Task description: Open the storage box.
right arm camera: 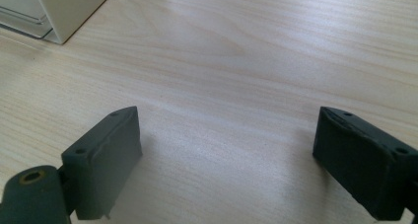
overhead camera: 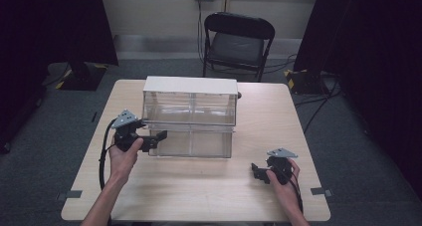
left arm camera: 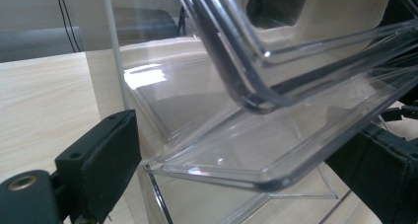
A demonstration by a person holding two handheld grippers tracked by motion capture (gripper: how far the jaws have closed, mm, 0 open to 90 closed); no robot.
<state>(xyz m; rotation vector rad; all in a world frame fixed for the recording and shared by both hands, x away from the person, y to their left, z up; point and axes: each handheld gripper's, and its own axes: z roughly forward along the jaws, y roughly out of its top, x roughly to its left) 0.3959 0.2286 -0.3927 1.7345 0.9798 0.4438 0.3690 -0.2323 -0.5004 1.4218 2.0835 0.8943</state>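
— While I stand at the table (overhead camera: 199, 196) with a tool in each hand, ask what you like.

— What is the left gripper (overhead camera: 158, 138) doing?

— My left gripper has its jaws either side of the clear front lip of the lower drawer (left arm camera: 231, 169). The gap is fairly wide, and whether the pads press on the plastic I cannot tell. That drawer sits in the drawer cabinet (overhead camera: 189, 86) at the middle of the table, on the lower left as I face it.

— And the right gripper (overhead camera: 258, 172)?

— It rests near the table's right front corner, well apart from the cabinet, jaws spread wide over bare wood with nothing between them.

— How many drawers do you count?

— Four clear ones, two rows of two, under one white top. One black folding chair (overhead camera: 238, 42) stands beyond the table.

— Any brand or label?

— No writing I can read on the cabinet or the grippers.
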